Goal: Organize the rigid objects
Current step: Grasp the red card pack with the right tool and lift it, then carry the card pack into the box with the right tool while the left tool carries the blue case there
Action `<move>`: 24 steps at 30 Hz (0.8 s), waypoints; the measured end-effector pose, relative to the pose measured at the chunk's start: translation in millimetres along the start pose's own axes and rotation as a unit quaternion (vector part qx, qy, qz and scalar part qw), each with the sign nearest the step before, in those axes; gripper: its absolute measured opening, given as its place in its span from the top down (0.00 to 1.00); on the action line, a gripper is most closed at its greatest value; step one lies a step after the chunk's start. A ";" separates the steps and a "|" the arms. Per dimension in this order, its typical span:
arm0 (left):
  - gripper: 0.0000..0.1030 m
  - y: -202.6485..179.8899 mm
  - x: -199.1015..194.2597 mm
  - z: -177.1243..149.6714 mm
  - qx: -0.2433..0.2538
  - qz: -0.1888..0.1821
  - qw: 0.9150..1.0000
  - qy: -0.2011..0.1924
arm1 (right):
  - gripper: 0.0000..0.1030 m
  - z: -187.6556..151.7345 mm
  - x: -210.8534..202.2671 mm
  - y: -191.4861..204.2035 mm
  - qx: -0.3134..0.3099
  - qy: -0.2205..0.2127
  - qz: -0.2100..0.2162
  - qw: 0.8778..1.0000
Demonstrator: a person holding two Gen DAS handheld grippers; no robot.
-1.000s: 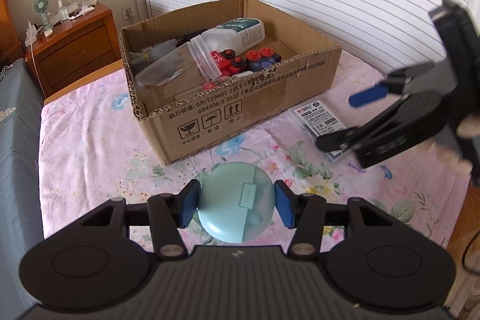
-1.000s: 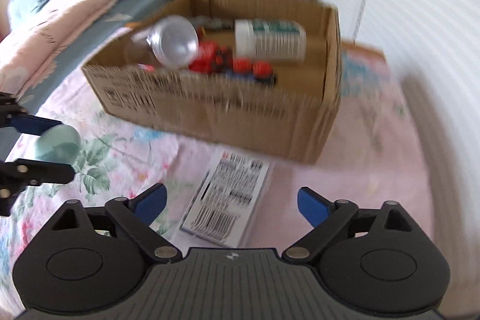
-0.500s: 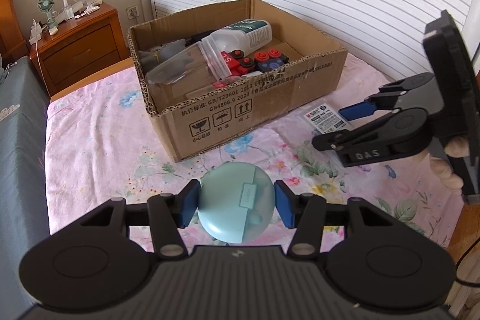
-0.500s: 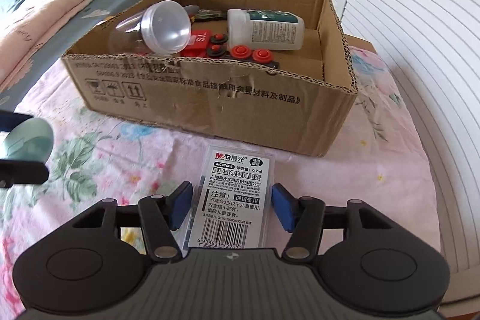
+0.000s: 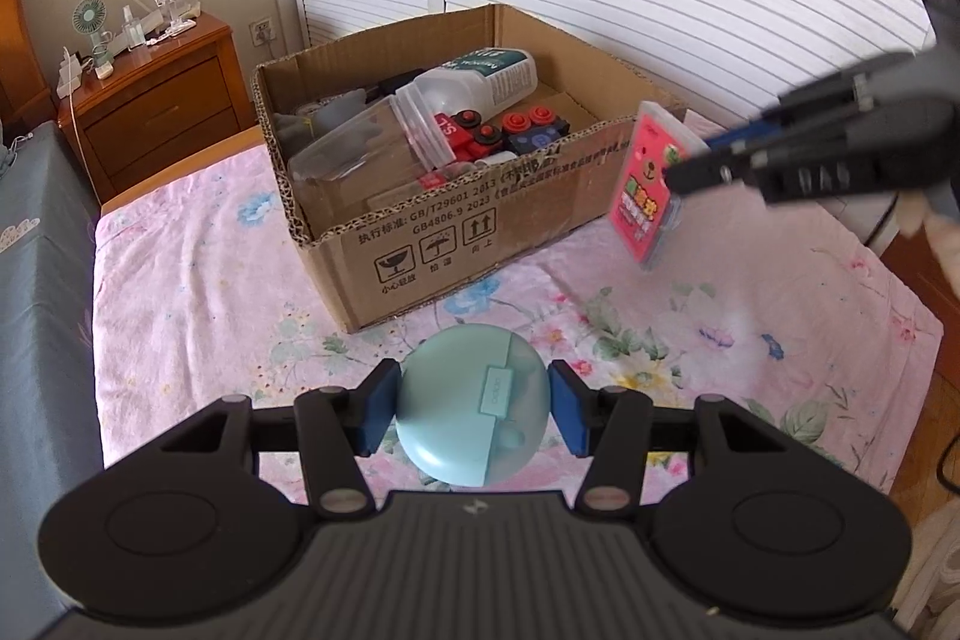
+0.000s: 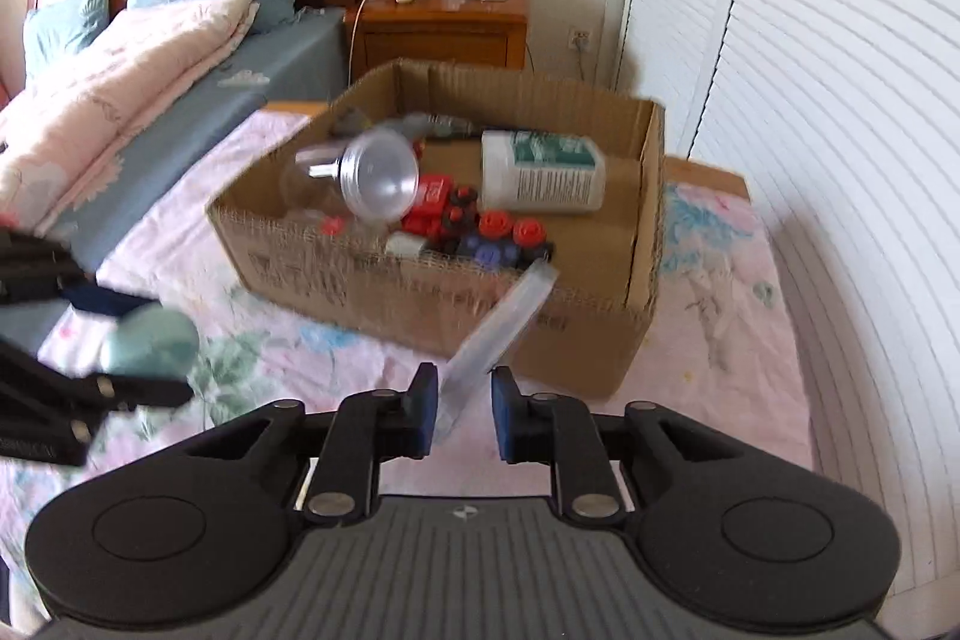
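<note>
Clamped between both blue pads of the left gripper (image 5: pixel 474 415): a round, pale mint-green case (image 5: pixel 471 403), smooth and pebble-shaped, with a seam across its top and a small raised tab bearing tiny lettering. Held above the pink floral bedsheet (image 5: pixel 192 280), just short of the near corner of the cardboard box (image 5: pixel 456 232) ahead. Pinched near 1 end in the nearly closed right gripper (image 6: pixel 459 415): a flat clear plastic case (image 5: pixel 648 184), pink printed card on 1 face, seen edge-on and blurred from the right wrist view, tilted up toward the box's near wall. Hanging in the air, off the sheet, beside the box's right corner. Inside the box, ahead of both grippers: a white bottle (image 6: pixel 543 172) with a green label lying on its side, a clear lidded tub (image 5: pixel 372 139), red and dark toy blocks (image 5: pixel 510 133).
</note>
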State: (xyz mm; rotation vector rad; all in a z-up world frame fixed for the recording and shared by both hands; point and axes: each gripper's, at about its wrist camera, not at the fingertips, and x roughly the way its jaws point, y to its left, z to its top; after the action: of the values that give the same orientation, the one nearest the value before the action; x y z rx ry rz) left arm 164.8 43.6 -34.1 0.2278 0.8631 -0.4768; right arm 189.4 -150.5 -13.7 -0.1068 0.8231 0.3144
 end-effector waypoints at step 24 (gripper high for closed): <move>0.49 -3.4 -2.7 -4.9 0.009 -0.004 1.000 0.001 | 0.21 -48.7 27.5 11.8 -0.082 0.075 0.037 0.993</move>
State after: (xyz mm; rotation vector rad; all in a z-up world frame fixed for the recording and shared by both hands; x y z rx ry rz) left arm 158.3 43.3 -35.1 0.2408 0.8618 -0.4917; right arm 169.0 -143.3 -66.6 -0.2557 0.9519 0.4478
